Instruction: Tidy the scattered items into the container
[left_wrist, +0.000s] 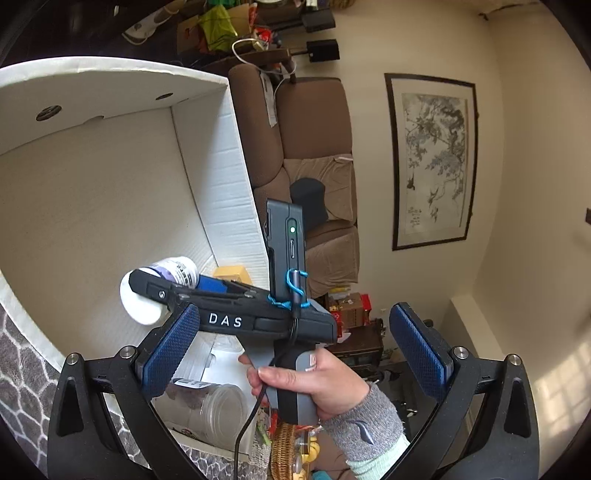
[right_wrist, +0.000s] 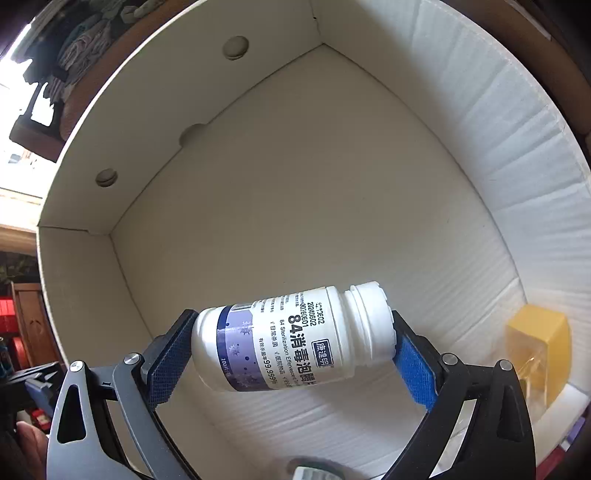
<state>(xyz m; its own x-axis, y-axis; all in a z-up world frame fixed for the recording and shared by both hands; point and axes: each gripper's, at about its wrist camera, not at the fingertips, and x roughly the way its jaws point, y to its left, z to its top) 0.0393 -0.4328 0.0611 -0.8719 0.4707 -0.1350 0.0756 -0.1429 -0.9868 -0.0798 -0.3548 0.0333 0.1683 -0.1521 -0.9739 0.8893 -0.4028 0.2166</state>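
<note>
Holding a white plastic tablet bottle with a purple-and-white printed label, the right tongs hung inside the large white cardboard box. Bottle lay sideways between the blue textured pads, base on one pad, white screw cap on the other, above the box floor and not touching it. Label text read "84" plus Chinese characters and "99.999%".

A small yellow translucent rectangular bottle sat in the box too, against the corrugated wall, off to the cap side of the tablet bottle and well apart from it.

Left tongs were spread wide with nothing between the pads, outside the box and just beside its near wall. From the left wrist view the right tongs showed side-on: black body marked "DAS", grey handle gripped by a hand in a grey cuff, a dark battery pack with a green light strapped on top by blue cord. The tablet bottle poked out past the tong tips, inside the box.

A clear ribbed plastic jar lay next to the box's near wall, behind the left pad; whether inside or outside the box, I couldn't tell. The box stood on a grey patterned rug. Brown sofa and a framed ink painting were beyond the box.
</note>
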